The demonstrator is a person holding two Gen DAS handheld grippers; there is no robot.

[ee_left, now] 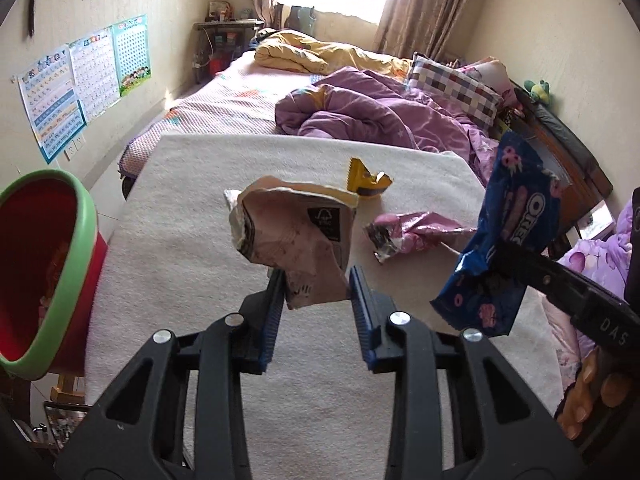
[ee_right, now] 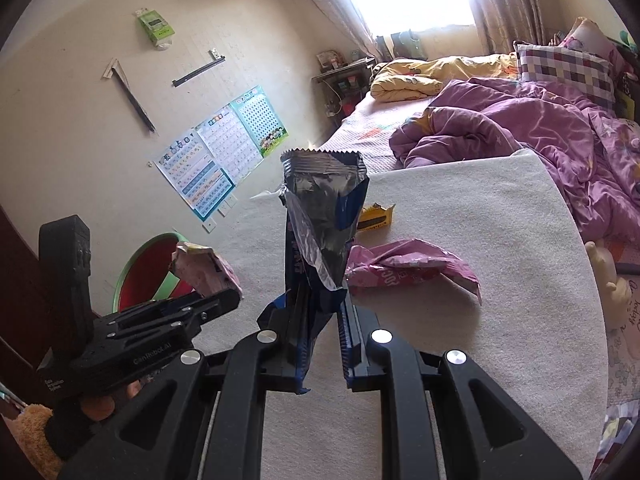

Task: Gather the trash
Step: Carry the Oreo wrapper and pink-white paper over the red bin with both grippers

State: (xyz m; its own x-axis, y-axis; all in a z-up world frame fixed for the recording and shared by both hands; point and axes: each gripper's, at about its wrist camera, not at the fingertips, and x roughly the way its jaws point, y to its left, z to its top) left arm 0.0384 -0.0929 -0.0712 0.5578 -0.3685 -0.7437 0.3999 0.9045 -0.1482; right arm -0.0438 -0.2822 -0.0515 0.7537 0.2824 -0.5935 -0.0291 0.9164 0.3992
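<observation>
Pale pink torn carton (ee_left: 296,236) is clamped between the pads of the left gripper (ee_left: 316,294), raised above the white mat (ee_left: 192,248). The red bin with green rim (ee_left: 44,268) stands to that gripper's left, mouth tilted toward it, nearer the left hand. The right gripper (ee_right: 320,320) is closed on the blue Oreo wrapper (ee_right: 320,216), long axis upright. A pink wrapper (ee_left: 412,232) and a yellow wrapper (ee_left: 368,180) lie beyond.
</observation>
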